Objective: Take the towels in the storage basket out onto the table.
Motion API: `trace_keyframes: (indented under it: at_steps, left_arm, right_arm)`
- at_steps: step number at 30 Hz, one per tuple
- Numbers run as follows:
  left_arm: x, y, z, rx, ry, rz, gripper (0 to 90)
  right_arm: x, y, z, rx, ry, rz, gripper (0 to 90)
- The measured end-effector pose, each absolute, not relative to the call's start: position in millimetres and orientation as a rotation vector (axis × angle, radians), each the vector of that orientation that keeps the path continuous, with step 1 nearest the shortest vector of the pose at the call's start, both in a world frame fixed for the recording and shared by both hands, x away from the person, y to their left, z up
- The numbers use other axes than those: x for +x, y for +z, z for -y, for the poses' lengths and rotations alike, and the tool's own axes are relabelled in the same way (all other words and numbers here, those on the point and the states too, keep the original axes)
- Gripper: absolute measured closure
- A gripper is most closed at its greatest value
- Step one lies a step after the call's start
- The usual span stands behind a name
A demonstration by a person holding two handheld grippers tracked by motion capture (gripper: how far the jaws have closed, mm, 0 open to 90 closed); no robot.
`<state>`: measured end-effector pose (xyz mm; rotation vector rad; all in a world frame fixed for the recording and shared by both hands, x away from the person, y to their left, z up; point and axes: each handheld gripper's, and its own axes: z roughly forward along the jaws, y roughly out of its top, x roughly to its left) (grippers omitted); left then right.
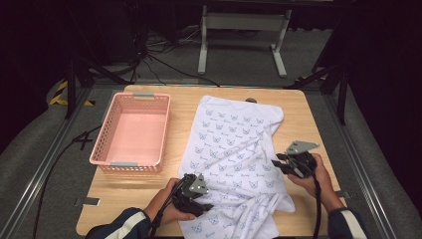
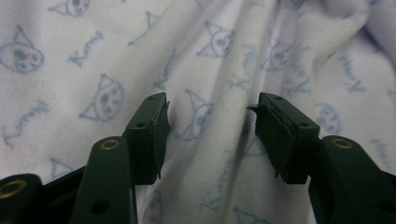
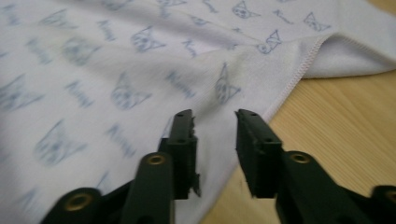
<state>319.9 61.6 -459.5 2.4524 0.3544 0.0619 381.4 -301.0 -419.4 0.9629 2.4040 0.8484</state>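
— The tongs first: how do they stand?

— The left gripper (image 1: 203,205) sits at the lower middle of the high view, held in the person's left hand (image 1: 166,205), and its jaws are spread wide. In the left gripper view (image 2: 211,122) the gap between the two black jaws shows printed fabric, with nothing pinched.

— And the other one?

— The right gripper (image 1: 276,162) is at the lower right of the high view, in the right hand (image 1: 318,175). Its jaws are apart too, though less so; the right gripper view (image 3: 215,122) shows them empty.

— Where is the cloth relative to them?

— The white cloth with blue cat-face print (image 1: 234,149) runs from the upper middle of the wooden table (image 1: 144,196) down to the bottom edge of the frame, rumpled in its lower half. The left gripper hovers at its lower left edge, jaws pointing over the folds (image 2: 243,56). The right gripper is at its right side, just over the stitched hem (image 3: 299,74), with bare wood to the right of that hem.

— Anything else on the table?

— A pink plastic basket (image 1: 105,130) at centre left of the frame, beside the cloth, apart from both grippers.
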Motion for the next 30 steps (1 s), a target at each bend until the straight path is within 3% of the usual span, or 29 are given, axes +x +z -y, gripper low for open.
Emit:
trace_keyframes:
  at_steps: [4,9,16,20,22,25,30]
  left_arm:
    - [322.4,-461.2,-64.2,2.429,0.052,-0.344,46.8]
    - [319.1,-460.7,-65.8,2.433,0.02,-0.329,45.4]
    - [309.1,-460.4,-64.3,2.44,-0.016,-0.257,43.9]
    - [298.6,-459.4,-59.3,2.455,-0.04,-0.229,45.8]
    - [295.3,-459.4,-57.3,2.457,0.004,-0.261,45.8]
    - [299.9,-457.6,-62.5,2.428,0.061,-0.322,36.2]
    - [316.4,-462.8,-66.0,2.361,0.065,-0.411,35.3]
  right_arm:
    - [414.1,-440.5,297.7,1.062,0.847,-2.402,78.0]
    - [416.6,-448.2,300.3,1.091,0.785,-2.398,80.4]
    - [384.8,-443.6,328.9,1.157,0.663,-2.372,80.7]
    - [358.0,-442.1,352.2,1.229,0.62,-2.327,76.6]
    - [350.8,-441.2,358.9,1.261,0.591,-2.289,64.1]
    - [329.8,-433.5,365.4,1.268,0.73,-2.258,63.0]
    - [284.1,-422.6,336.8,1.089,1.027,-2.415,60.8]
